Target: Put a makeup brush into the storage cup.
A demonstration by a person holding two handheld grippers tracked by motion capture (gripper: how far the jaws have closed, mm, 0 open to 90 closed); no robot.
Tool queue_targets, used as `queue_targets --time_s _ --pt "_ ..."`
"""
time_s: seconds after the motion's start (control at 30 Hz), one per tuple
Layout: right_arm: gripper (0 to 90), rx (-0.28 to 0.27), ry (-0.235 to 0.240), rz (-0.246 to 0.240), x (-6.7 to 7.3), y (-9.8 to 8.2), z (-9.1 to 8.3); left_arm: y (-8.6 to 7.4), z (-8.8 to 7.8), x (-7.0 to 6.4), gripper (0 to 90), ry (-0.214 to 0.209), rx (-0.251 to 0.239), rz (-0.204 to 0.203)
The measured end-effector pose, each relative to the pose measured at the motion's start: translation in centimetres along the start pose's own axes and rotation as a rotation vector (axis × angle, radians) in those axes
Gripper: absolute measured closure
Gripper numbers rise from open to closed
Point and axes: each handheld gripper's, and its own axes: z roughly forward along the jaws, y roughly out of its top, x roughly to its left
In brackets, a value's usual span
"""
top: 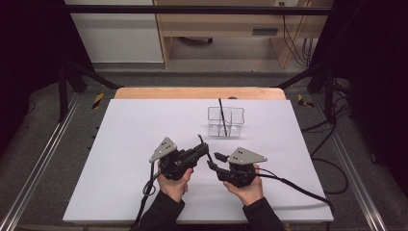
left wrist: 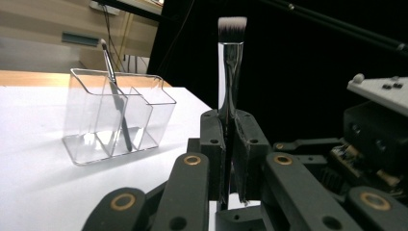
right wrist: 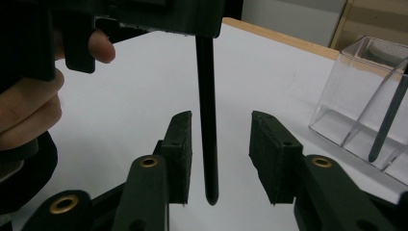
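Right gripper view has the right gripper [right wrist: 219, 149] open around the brush [right wrist: 207, 120] clamped by the left gripper [left wrist: 230, 144]; closing off-centre could knock it askew.

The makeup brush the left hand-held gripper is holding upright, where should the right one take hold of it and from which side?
Take the bare black handle below the left hand-held gripper, near its rounded lower tip. The makeup brush hangs upright, bristles up, and its handle already sits between the open jaws of the right hand-held gripper, nearer one pad, so I'd centre it and close straight in, level.
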Motion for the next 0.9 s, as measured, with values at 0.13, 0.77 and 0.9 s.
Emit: queue_targets --time_s 0.13,0.77,0.9 --pt "58.9 -0.005 0.003 0.01 -0.1 0.2 -0.2 -0.3 0.3 -0.4 83.1 0.011 0.032 0.038" --pt "81.7 0.0 0.027 0.027 -0.1 0.3 -0.3 -0.9 1.4 -1.0 83.1 0.012 0.104 0.078" --pt "83.6 0.004 0.028 0.025 -0.1 0.2 -0.3 -0.9 1.4 -1.1 83.1 0.008 0.105 0.079"
